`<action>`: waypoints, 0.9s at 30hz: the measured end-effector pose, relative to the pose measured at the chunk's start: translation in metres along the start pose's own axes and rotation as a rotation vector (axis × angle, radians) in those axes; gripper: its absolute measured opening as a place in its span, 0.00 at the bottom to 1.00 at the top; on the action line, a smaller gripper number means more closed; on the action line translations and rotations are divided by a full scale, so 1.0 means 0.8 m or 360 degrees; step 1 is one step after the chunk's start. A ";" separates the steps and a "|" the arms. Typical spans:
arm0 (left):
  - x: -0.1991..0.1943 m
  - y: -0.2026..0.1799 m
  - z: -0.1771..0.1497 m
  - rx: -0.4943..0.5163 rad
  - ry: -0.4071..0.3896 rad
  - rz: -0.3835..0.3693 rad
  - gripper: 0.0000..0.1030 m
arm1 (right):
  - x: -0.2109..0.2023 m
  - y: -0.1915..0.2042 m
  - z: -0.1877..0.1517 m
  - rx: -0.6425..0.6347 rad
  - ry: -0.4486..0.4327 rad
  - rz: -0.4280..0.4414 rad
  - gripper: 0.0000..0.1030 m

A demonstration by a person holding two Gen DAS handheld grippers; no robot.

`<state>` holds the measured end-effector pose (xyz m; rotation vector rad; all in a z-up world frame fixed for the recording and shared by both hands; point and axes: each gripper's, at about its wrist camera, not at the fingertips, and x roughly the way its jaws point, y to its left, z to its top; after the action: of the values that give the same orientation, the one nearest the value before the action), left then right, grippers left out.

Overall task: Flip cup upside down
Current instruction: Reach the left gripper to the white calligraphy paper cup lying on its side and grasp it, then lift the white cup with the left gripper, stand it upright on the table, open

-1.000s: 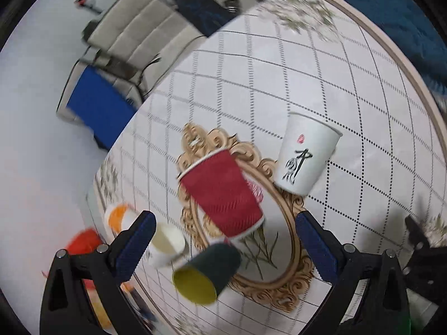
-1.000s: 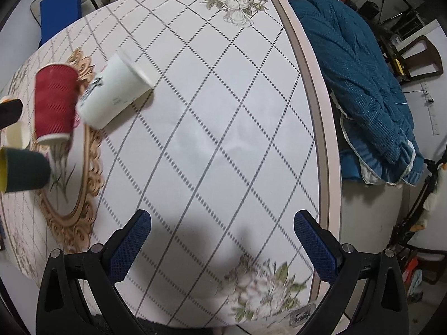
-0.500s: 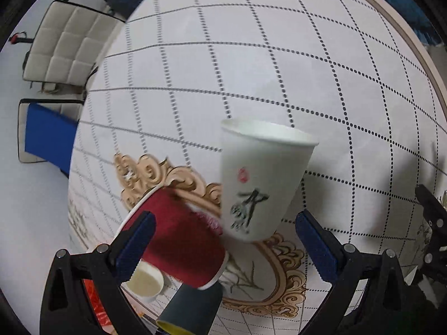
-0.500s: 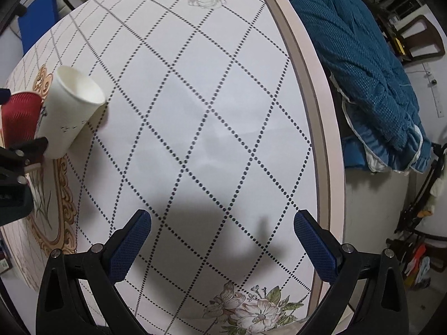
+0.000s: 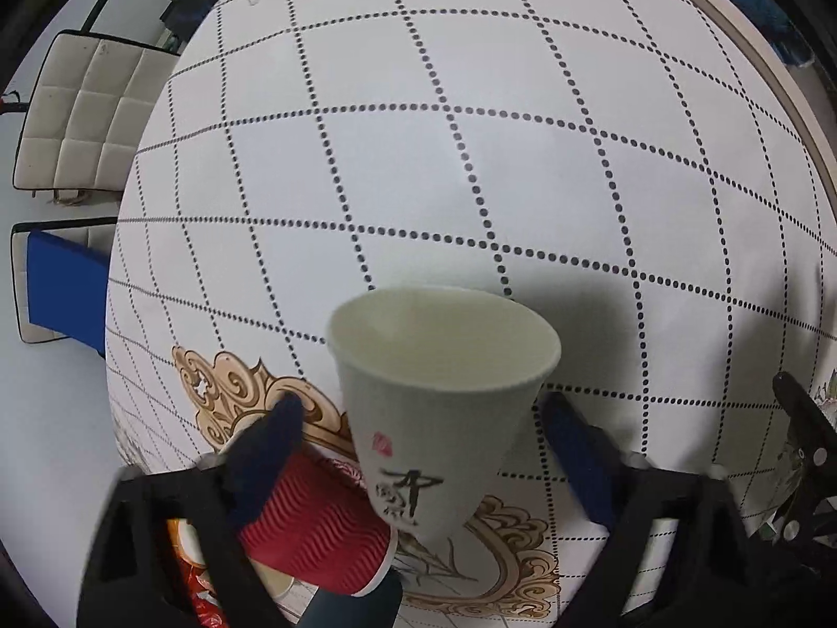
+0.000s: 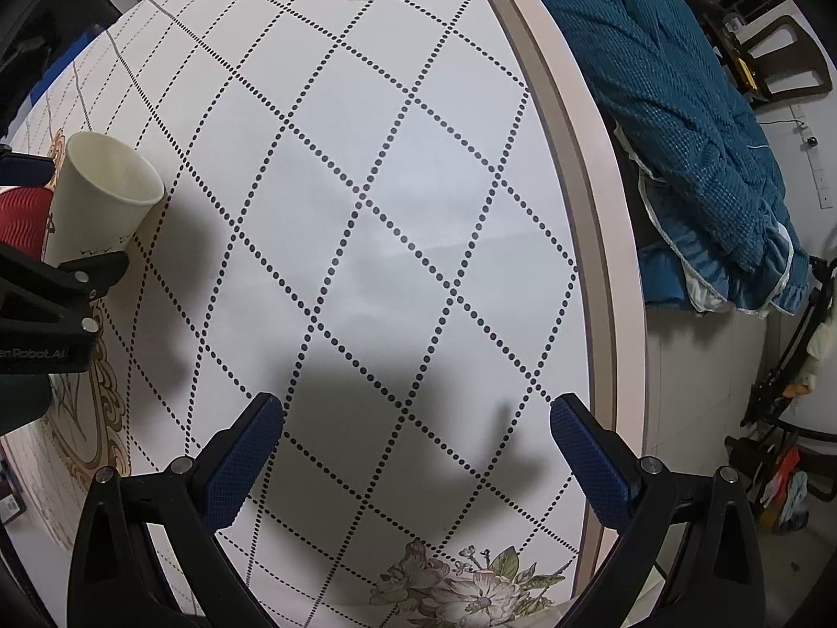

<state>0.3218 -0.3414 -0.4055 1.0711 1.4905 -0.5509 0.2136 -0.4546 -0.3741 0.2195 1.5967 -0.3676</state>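
Note:
A white paper cup (image 5: pixel 439 408) with black calligraphy and a red mark stands upright on the table, mouth up. My left gripper (image 5: pixel 423 434) is open, its blue fingers either side of the cup with gaps showing. The cup also shows in the right wrist view (image 6: pixel 99 199) at the far left, between the left gripper's fingers (image 6: pixel 78 277). My right gripper (image 6: pixel 416 418) is open and empty over the table's near right part, far from the cup.
A red ribbed cup (image 5: pixel 314 528) stands upside down just left of the white cup, with a dark cup (image 5: pixel 355 602) and other cups below it. The round table's rim (image 6: pixel 586 199) runs along the right, with a blue blanket (image 6: pixel 680 104) beyond. Chairs (image 5: pixel 89 115) stand at the left.
My left gripper has moved forward and down around the white cup, which now fills the space between its fingers. The right gripper has shifted slightly closer to the table.

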 end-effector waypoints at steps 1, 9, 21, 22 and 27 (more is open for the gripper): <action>0.004 -0.001 0.001 0.0004 0.0016 0.0000 0.66 | 0.001 -0.001 0.001 0.0001 0.0000 0.0001 1.00; 0.011 0.001 -0.002 -0.0050 -0.0005 0.0008 0.58 | 0.002 0.006 0.002 -0.0006 -0.0004 -0.0005 1.00; -0.030 0.030 -0.026 -0.0253 -0.0119 -0.0028 0.57 | -0.020 0.021 -0.006 -0.0008 -0.0033 0.0012 1.00; -0.040 0.032 -0.030 -0.0275 -0.0136 -0.0034 0.57 | -0.026 0.023 -0.008 -0.0011 -0.0043 0.0014 1.00; -0.098 0.036 -0.061 -0.0416 -0.0227 -0.0064 0.57 | -0.055 0.024 -0.018 -0.0016 -0.0097 0.0041 1.00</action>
<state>0.3150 -0.3118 -0.3140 0.7842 1.4161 -0.4367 0.2102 -0.4277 -0.3321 0.2187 1.5341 -0.3433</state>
